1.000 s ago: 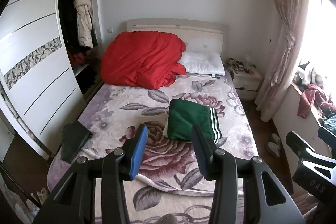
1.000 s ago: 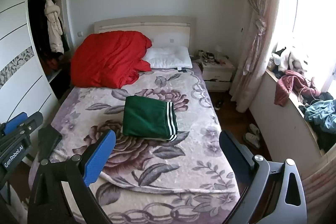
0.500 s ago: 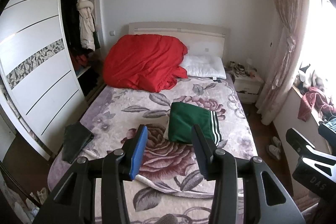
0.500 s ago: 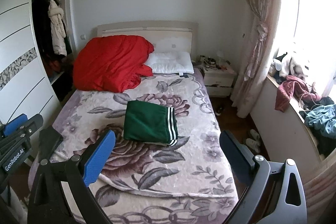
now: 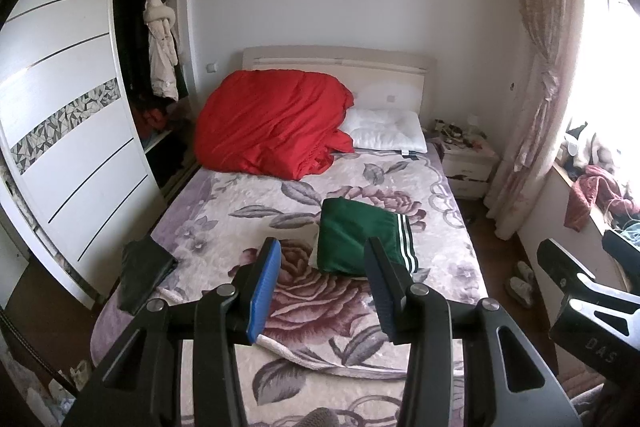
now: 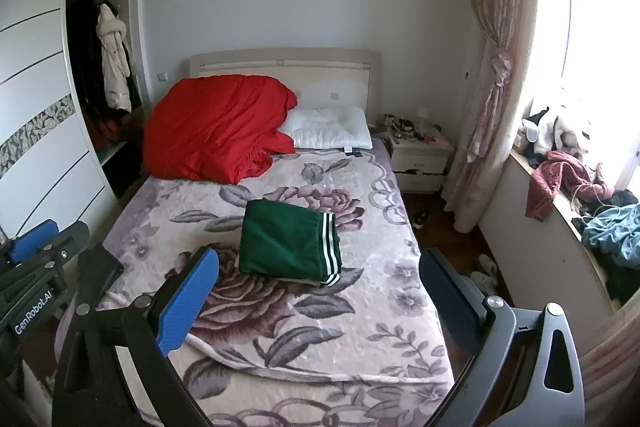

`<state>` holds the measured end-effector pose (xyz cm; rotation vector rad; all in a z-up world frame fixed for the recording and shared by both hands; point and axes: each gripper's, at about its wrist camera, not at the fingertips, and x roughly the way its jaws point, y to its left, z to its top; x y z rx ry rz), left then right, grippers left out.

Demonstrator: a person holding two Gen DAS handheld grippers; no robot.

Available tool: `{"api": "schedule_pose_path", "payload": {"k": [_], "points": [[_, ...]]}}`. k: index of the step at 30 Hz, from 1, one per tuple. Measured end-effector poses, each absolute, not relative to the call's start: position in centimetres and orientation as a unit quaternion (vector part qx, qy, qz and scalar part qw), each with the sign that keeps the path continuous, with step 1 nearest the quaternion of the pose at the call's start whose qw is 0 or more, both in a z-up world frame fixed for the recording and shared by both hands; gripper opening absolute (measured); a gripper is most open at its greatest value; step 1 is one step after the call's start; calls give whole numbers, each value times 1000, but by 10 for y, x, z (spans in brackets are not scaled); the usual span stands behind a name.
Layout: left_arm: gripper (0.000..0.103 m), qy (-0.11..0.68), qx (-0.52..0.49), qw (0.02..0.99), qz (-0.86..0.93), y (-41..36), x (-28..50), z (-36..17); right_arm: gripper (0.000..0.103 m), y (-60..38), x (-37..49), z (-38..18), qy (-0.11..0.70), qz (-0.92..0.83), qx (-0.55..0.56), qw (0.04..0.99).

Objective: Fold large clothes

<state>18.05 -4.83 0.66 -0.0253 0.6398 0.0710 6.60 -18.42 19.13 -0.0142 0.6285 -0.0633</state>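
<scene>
**One garment folded on the bed, more laundry waiting by the window**

A dark flat piece of cloth point(image 5: 144, 273) hangs over the bed's left edge — whether it is clothing to be folded cannot be told. On the bed with the floral pink-and-mauve blanket point(image 5: 256, 203), right of that cloth and near the bed's middle, lies the folded dark green garment with white side stripes point(image 5: 360, 237), squared into a tidy rectangle and resting flat. Behind it, at the head of the bed, a bulky red quilt point(image 5: 272, 127) is heaped beside a white pillow point(image 5: 386, 131).

The left gripper point(image 5: 322, 281) hovers above the foot of the bed, its jaws part-way apart with nothing between them. The right gripper point(image 6: 318, 293) also hangs over the foot of the bed, jaws spread wide and empty. Neither touches the green garment.

Right of the bed, on the window ledge, a maroon garment point(image 6: 560, 183) and a crumpled teal garment point(image 6: 612, 231) lie loose and unfolded. Judged from this, one fold looks complete — the ledge pile likely remains, and picking up the next piece has not yet begun.
</scene>
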Motion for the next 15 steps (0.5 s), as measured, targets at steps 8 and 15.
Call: {"api": "schedule_pose_path", "payload": {"k": [8,15], "points": [[41,320,-10,947,39,-50,183,6,102,-183,65,191,308,-32,-7,951],[89,320,5,946,46,-58,187,5,102,-183,73,198,305,-37,-7,951]]}}
